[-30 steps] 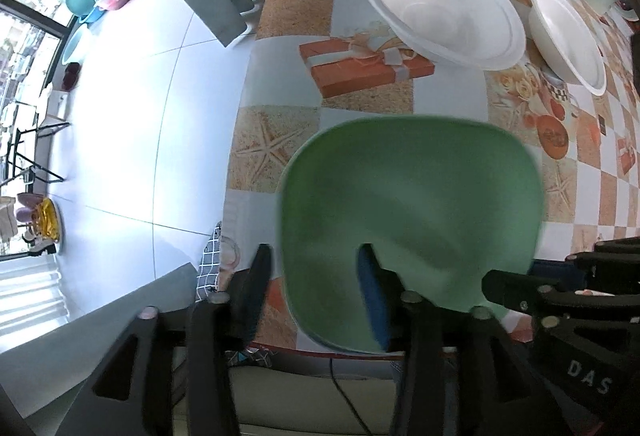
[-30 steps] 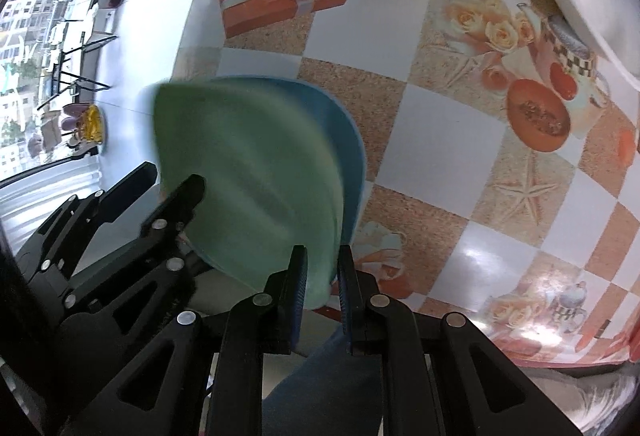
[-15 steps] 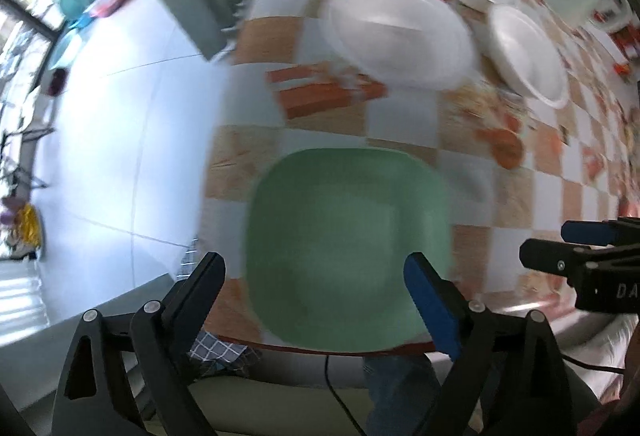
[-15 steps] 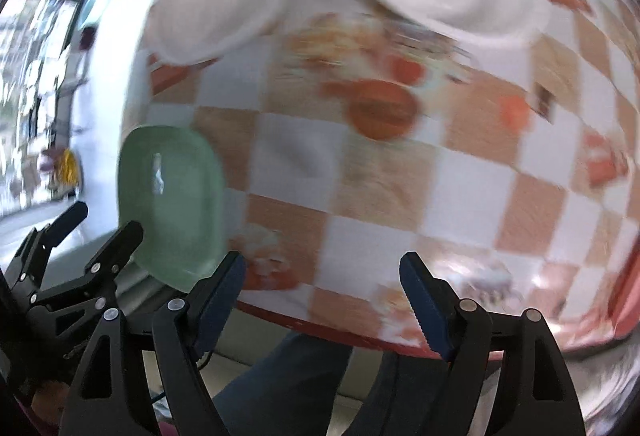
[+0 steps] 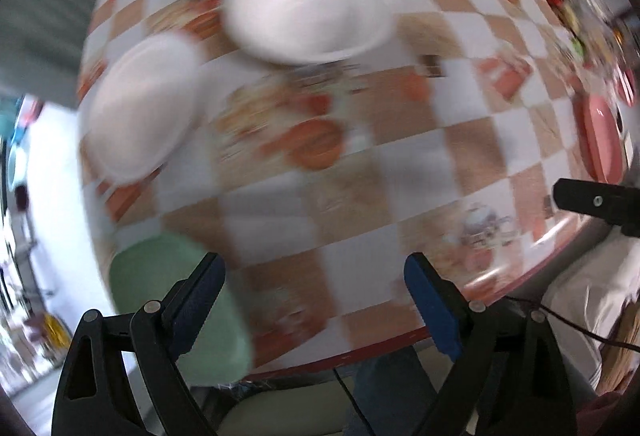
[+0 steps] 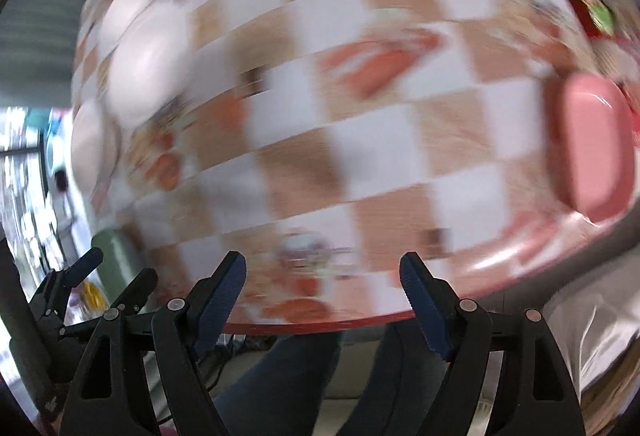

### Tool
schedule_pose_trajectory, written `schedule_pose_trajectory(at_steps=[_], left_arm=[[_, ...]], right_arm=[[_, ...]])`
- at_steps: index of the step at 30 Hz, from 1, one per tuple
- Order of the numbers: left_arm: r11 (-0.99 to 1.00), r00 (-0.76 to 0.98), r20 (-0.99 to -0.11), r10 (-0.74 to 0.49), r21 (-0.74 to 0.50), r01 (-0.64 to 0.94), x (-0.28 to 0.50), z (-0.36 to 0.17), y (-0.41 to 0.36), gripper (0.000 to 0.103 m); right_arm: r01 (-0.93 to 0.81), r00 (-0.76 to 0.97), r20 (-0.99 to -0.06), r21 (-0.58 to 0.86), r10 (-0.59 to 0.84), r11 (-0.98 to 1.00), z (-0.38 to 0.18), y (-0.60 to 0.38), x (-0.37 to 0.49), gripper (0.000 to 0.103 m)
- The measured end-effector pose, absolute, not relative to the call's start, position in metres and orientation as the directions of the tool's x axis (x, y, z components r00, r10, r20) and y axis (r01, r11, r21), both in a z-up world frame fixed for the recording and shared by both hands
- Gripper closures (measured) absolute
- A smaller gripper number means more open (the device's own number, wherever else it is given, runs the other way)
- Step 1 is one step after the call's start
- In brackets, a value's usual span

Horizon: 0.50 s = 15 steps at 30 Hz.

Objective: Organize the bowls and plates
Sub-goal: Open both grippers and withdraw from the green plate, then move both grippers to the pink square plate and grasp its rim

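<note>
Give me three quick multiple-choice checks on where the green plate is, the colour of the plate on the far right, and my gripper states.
1. Where does the green plate sit?
A. table's near-left edge
B. on a white bowl
C. in the left gripper

2. Colour of the far-right plate?
A. blue
B. pink
C. yellow

3. State of the left gripper and right gripper?
A. both open, empty
B. both shut
C. right holds a bowl

Answers: 1 A, it lies at that edge; 2 B, plainly pink; 3 A, fingers wide apart, nothing between.

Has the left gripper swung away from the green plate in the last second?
Yes. The left gripper has swung right: the green plate, earlier centred between its fingers, now lies at its left finger, and its jaws have opened.
</note>
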<state>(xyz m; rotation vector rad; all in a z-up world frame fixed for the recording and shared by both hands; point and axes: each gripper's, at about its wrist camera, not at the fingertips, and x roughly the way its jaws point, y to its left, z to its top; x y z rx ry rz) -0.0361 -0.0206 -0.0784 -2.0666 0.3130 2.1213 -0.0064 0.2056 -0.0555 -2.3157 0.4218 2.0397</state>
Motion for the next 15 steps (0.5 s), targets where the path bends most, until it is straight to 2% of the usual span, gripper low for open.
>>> schedule_pose_trajectory(at_steps=[7, 15], left_arm=[[-0.925, 0.010, -0.999, -0.048, 0.041, -0.377, -0.044, -0.086, 0.092, 0.010], [-0.901, 0.019, -1.000, -0.016, 0.006, -0.433, -0.053, -0.085, 0.213, 0.010]], right_arm=[[-0.391, 0.078, -0.984, 0.118, -0.161, -0.913, -0.053, 0.341, 0.012, 0.023], [-0.438, 0.079, -0.993, 0.043, -0.086, -0.898, -0.058, 0.460, 0.005, 0.023]])
